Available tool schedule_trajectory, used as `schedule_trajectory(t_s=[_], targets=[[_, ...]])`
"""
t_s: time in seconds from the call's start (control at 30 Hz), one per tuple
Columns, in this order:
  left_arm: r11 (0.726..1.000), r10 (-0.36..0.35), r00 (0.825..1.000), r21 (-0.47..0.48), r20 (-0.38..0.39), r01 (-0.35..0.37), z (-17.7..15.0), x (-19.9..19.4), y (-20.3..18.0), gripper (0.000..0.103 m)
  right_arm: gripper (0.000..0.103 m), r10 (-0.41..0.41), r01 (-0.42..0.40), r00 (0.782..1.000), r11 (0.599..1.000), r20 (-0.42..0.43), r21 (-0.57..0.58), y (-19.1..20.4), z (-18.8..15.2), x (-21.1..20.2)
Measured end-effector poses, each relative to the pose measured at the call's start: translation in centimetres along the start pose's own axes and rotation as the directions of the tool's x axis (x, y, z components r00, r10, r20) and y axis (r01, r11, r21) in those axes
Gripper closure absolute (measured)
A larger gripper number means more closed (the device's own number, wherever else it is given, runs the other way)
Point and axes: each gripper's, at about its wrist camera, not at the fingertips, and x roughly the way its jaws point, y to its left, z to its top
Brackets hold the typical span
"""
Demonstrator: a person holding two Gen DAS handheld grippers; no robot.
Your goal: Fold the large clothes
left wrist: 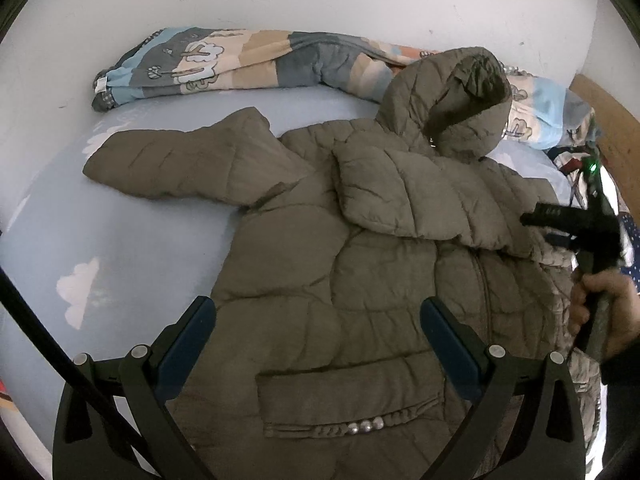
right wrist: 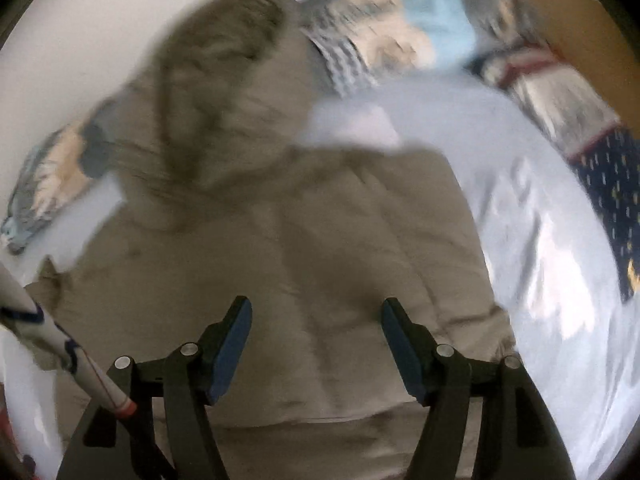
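Observation:
An olive-grey hooded puffer jacket (left wrist: 320,264) lies front up on a light blue bed sheet (left wrist: 120,248). One sleeve (left wrist: 180,164) stretches out to the left. The other sleeve (left wrist: 400,196) is folded across the chest, below the hood (left wrist: 452,96). My left gripper (left wrist: 316,308) hangs open over the jacket's lower front, above a pocket, with nothing between its pads. A hand (left wrist: 604,308) holds the right gripper at the jacket's right edge. In the blurred right wrist view the right gripper (right wrist: 316,306) is open above the jacket (right wrist: 300,240), holding nothing.
A rolled patterned quilt (left wrist: 224,64) lies along the white wall behind the jacket. A wooden headboard (left wrist: 608,120) stands at the right. A dark blue dotted cloth (right wrist: 612,208) and more bedding lie near it. Bare sheet (right wrist: 540,240) shows right of the jacket.

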Motion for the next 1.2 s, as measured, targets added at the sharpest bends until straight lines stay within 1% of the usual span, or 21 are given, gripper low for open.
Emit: schedule_trajectory(t_s=[0.1,0.2,0.27,0.37,0.47,0.53,0.63,0.73,0.83,0.87,0.93,0.97,1.03,1.1,1.2], targets=[[1.000,0.004,1.000,0.010,-0.005,-0.004,0.0,0.3,-0.5,0.001,0.028,0.007,-0.008,1.000,1.000,-0.020,-0.008,-0.3,-0.6,1.8],[1.000,0.004,1.000,0.017,-0.008,-0.004,0.0,0.4,-0.8,0.001,0.025,-0.015,0.013,0.999,0.999,-0.034,-0.037,0.2,-0.4,1.7],[1.000,0.001,1.000,0.018,-0.006,-0.001,0.1,0.3,-0.9,0.001,0.025,-0.023,0.021,0.999,0.999,-0.035,-0.045,0.7,-0.2,0.7],[1.000,-0.003,1.000,0.017,-0.002,0.003,0.0,0.2,-0.8,0.001,0.025,0.015,-0.015,1.000,0.999,0.009,-0.043,0.9,-1.0,-2.6],[1.000,-0.003,1.000,0.013,-0.004,0.003,-0.1,0.0,-0.8,0.001,0.025,0.057,-0.056,0.998,0.998,0.004,-0.038,1.5,-3.5,-5.8],[1.000,-0.005,1.000,0.008,-0.006,0.005,-0.1,0.0,-0.8,0.001,0.025,0.078,-0.078,0.997,0.997,-0.019,-0.028,1.6,-6.5,-7.8],[1.000,-0.002,1.000,0.003,-0.007,0.002,-0.1,-0.1,-0.9,0.001,0.025,0.085,-0.085,0.995,0.996,-0.047,-0.014,1.9,-11.1,-9.9],[1.000,0.004,1.000,0.015,-0.012,-0.004,-0.2,0.1,-1.4,0.001,0.024,0.073,-0.073,0.997,0.997,-0.040,0.000,1.7,-15.2,-11.5],[0.999,0.023,1.000,0.048,-0.018,-0.023,-0.7,0.5,-2.2,0.001,0.022,0.066,-0.065,0.996,0.998,-0.056,0.022,1.5,-17.1,-10.7],[0.998,0.028,0.999,0.056,-0.019,-0.027,-0.8,0.5,-2.3,0.001,0.022,0.061,-0.060,0.997,0.998,-0.056,0.006,1.8,-17.6,-10.2],[0.995,0.047,0.999,0.085,-0.023,-0.045,-1.2,1.0,-2.9,0.001,0.022,0.016,-0.019,0.998,0.999,-0.055,-0.049,2.5,-17.9,-9.1],[0.994,0.055,0.998,0.094,-0.028,-0.052,-1.3,1.1,-3.0,0.001,0.022,0.000,-0.003,0.998,0.998,-0.061,-0.058,2.8,-17.9,-8.7],[0.992,0.069,0.997,0.108,-0.041,-0.064,-1.5,1.7,-3.3,0.001,0.022,0.010,-0.013,0.996,0.999,-0.084,-0.040,2.5,-17.6,-7.8],[0.990,0.080,0.996,0.118,-0.049,-0.073,-1.7,2.1,-3.5,0.001,0.013,0.039,-0.043,0.993,0.998,-0.114,-0.034,2.5,-17.4,-7.3],[0.988,0.093,0.994,0.133,-0.061,-0.084,-1.9,2.6,-3.9,0.001,0.008,0.031,-0.040,0.990,0.997,-0.138,-0.061,3.1,-17.4,-6.5]])
